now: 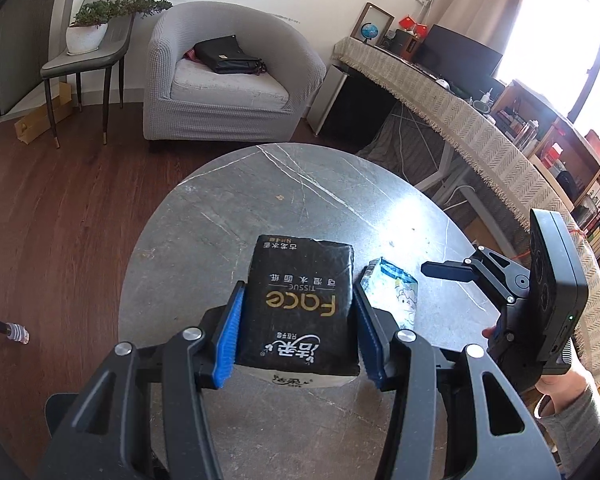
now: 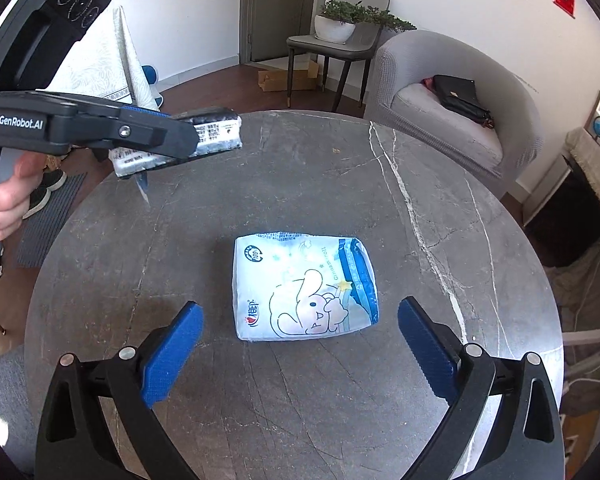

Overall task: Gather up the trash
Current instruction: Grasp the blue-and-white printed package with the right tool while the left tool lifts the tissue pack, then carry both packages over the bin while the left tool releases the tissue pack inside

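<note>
My left gripper (image 1: 299,288) is shut on a black tissue pack (image 1: 300,308) with gold "Face" lettering, its blue pads pressed on both long sides. The right wrist view shows that pack (image 2: 216,132) held above the far left of the round grey marble table (image 2: 300,168). A white and blue tissue pack (image 2: 304,286) with a cartoon print lies flat on the table. My right gripper (image 2: 300,306) stands open wide just in front of it, one blue pad to each side, not touching. The same pack (image 1: 396,292) shows to the right of the black one.
A grey armchair (image 1: 228,76) with a black bag stands beyond the table. To its left is a chair with a potted plant (image 1: 88,28). A cloth-covered desk (image 1: 460,116) and bookshelves run along the right. The floor is dark wood.
</note>
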